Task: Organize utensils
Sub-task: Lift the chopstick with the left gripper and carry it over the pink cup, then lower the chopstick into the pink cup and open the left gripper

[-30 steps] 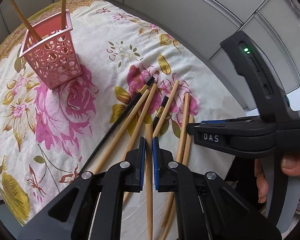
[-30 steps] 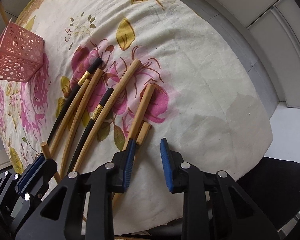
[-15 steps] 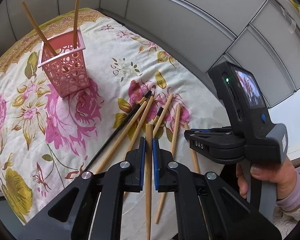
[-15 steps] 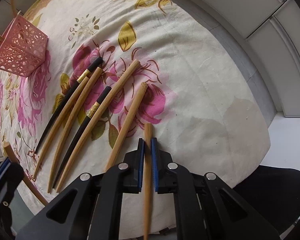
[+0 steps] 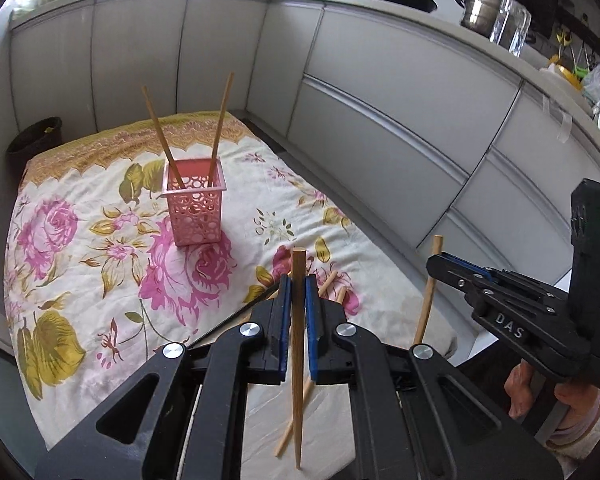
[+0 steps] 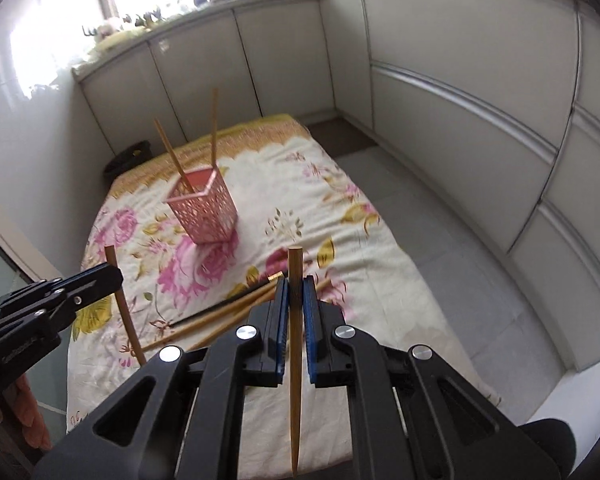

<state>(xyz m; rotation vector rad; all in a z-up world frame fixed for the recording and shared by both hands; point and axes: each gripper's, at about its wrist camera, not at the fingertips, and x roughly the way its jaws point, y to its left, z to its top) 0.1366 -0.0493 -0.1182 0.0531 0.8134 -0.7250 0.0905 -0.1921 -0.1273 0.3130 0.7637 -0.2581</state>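
Two light wooden chopsticks (image 5: pixel 220 128) are already stood in the pink perforated plastic holder (image 5: pixel 196 210), each leaned against an opposite side so that the tops splay apart; nothing else can be made out inside it. The holder is set upright on the cloth with pink roses and yellow leaves (image 5: pixel 80 264) that covers the table. Two more are on their way: the left hand-held gripper (image 5: pixel 296 316) is closed on a light wooden chopstick (image 5: pixel 298 360), held lifted above the cloth on the near side of the holder, its blunt end pointed towards the holder and its tapered tip towards the camera. The right hand-held gripper (image 6: pixel 295 316) is likewise clamped on a second wooden chopstick (image 6: pixel 295 360), raised in the same manner, near the holder and to its right. On the cloth between the holder and the grippers, a small heap is left unsorted: a black chopstick with a gold band (image 6: pixel 236 300) and several pale wooden chopsticks (image 6: pixel 220 314) lying crossed beside it; the exact count is hidden behind the fingers. The task is therefore judged to be well short of half done, with two pieces stored, two carried, and the loose heap yet to be collected. Both carried pieces would have to be tipped upright before being dropped through the holder's open top.
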